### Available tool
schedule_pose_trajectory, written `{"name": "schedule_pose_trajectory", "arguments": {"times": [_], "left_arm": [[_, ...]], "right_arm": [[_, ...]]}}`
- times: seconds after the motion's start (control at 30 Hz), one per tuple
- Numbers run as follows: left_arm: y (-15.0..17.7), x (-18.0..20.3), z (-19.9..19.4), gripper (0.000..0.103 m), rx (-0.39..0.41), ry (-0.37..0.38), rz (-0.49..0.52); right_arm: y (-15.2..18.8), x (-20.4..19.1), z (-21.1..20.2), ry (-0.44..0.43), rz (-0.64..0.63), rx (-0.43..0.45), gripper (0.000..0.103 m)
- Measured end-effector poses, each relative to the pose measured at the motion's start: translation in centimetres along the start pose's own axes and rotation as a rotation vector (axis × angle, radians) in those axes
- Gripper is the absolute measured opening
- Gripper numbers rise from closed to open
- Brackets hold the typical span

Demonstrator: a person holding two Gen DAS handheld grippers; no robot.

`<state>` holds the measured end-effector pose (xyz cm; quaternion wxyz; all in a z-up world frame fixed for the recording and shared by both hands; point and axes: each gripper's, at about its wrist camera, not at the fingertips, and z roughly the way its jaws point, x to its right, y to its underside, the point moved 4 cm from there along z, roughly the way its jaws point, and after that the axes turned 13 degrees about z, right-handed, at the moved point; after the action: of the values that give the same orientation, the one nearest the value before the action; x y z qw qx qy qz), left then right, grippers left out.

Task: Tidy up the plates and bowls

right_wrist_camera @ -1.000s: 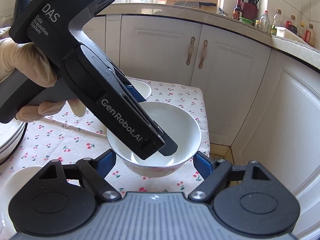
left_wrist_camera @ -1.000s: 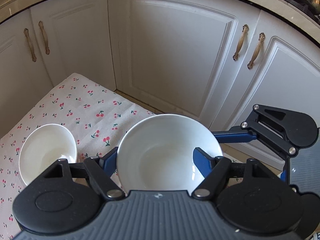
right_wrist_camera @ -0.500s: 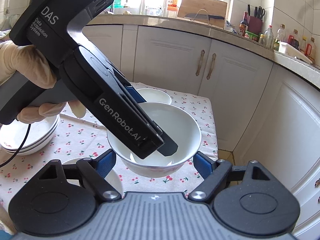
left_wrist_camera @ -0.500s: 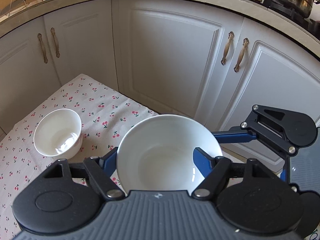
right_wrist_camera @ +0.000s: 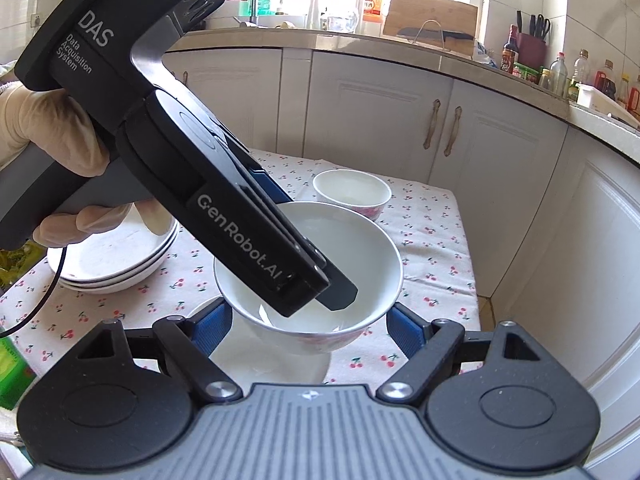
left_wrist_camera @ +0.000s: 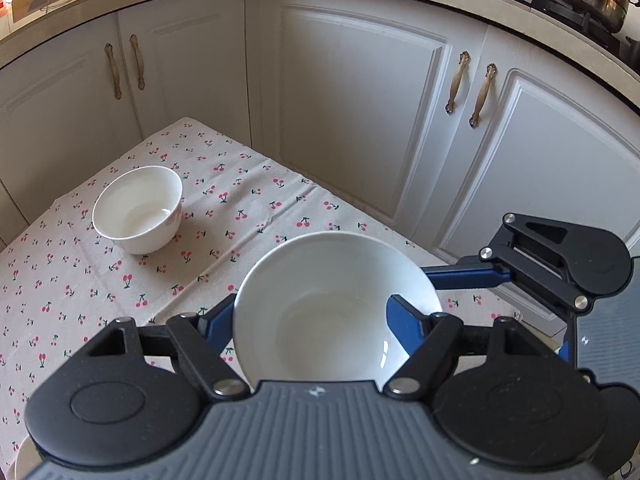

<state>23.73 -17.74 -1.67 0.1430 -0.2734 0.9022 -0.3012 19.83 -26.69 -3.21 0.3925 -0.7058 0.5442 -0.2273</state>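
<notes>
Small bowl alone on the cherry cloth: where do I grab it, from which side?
Pinch the small bowl at its rim, one finger inside and one outside, coming down from above on the near side. It stands upright, mouth open and empty, apart from other dishes on the tablecloth, so the rim is free; its rounded wall would probably slip.

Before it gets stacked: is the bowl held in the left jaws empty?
Empty. The held bowl shows only a clean white inside, in both wrist views.
</notes>
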Motion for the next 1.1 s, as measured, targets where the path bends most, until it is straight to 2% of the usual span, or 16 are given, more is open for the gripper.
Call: {"name": "schedule_pose_trajectory", "arguments": {"times": [0.47, 1.1], "left_arm": [[3.1, 0.9, 0.4, 0.078, -0.024, 0.002, -0.023], [4.7, 1.5, 1.6, 0.078, -0.033, 0.014, -0.002]], "right_arm": [[2.0, -1.3, 0.4, -0.034, 0.006, -0.046, 0.087], [3.3, -1.4, 1.1, -0.044, 0.018, -0.095, 0.088]]}}
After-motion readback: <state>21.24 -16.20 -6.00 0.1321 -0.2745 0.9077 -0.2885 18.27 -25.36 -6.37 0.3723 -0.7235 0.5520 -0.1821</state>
